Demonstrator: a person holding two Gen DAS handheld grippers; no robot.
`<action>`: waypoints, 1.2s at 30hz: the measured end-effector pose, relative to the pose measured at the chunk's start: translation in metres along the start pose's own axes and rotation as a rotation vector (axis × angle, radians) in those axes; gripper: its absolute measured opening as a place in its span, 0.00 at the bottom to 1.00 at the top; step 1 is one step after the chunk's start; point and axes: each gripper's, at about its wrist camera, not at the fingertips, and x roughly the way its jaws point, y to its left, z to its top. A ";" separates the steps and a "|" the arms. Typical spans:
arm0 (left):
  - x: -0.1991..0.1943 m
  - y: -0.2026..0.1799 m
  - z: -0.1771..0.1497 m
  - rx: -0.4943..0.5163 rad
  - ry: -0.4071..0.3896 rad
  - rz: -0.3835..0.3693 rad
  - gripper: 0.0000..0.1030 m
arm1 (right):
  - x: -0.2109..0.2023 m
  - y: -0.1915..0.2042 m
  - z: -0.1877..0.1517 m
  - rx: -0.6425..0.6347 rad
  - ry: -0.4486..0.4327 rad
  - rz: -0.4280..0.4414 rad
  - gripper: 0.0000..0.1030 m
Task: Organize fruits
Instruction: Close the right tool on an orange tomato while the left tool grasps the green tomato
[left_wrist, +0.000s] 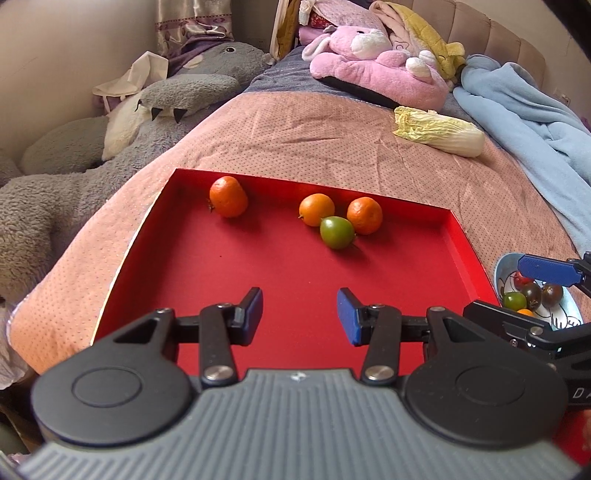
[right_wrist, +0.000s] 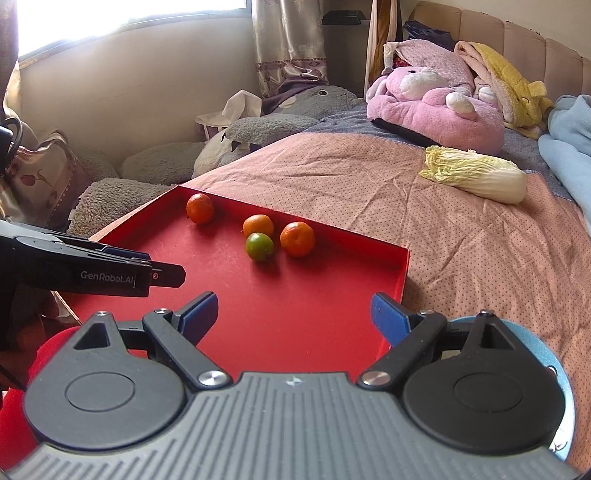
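A red tray (left_wrist: 280, 280) (right_wrist: 280, 295) lies on the bed. At its far side sit three orange fruits (left_wrist: 228, 196) (right_wrist: 200, 208) and one green fruit (left_wrist: 336, 232) (right_wrist: 260, 246); the green one touches two of the oranges. My left gripper (left_wrist: 300, 315) hovers over the tray's near half, jaws apart with nothing between them. My right gripper (right_wrist: 293, 317) stands wide open over the tray's near right corner, empty too. A blue bowl (left_wrist: 569, 314) (right_wrist: 517, 325) of small dark, green and orange fruits sits right of the tray, partly hidden by the right gripper.
A napa cabbage (left_wrist: 439, 131) (right_wrist: 476, 173) lies on the pink bedspread beyond the tray. A pink plush toy (left_wrist: 373, 70), a grey plush (left_wrist: 110, 147) at the left and a blue blanket (left_wrist: 532, 118) at the right ring the bed.
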 end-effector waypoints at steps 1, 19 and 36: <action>0.001 0.001 0.002 -0.001 0.001 0.002 0.46 | 0.005 0.000 0.003 -0.003 -0.001 0.003 0.90; 0.030 -0.016 0.011 0.035 0.031 -0.063 0.46 | 0.134 -0.024 0.048 0.096 0.080 0.033 0.53; 0.054 -0.022 0.023 0.012 0.061 -0.083 0.46 | 0.159 -0.030 0.054 0.126 0.091 0.082 0.41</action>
